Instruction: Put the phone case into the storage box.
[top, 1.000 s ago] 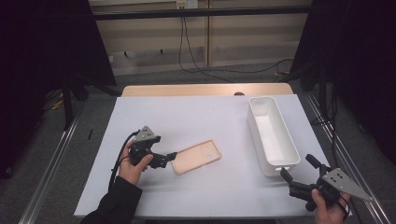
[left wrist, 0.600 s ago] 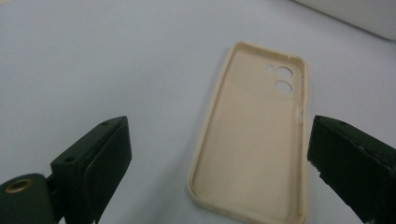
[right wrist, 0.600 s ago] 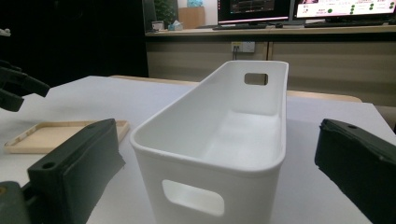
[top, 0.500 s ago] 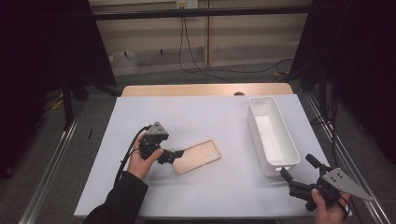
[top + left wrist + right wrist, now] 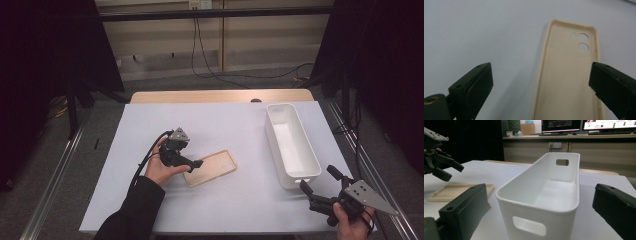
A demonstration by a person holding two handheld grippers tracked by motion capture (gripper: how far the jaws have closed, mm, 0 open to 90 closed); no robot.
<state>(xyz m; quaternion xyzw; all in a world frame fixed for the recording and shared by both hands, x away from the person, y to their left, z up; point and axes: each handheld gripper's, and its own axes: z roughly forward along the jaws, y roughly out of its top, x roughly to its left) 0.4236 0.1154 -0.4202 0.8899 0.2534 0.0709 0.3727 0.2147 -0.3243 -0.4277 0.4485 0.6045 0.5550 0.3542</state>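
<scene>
Two claws, both spread wide. Left claw [image 5: 198, 163] hovers over the case [image 5: 212, 167]; right claw [image 5: 317, 183] faces the bin [image 5: 292, 145].

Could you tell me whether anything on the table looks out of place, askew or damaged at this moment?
Nothing stands out. The beige phone case lies flat, hollow side up and intact, at an angle to the table edge, with the open left gripper at its end. The white bin stands upright and empty.
</scene>
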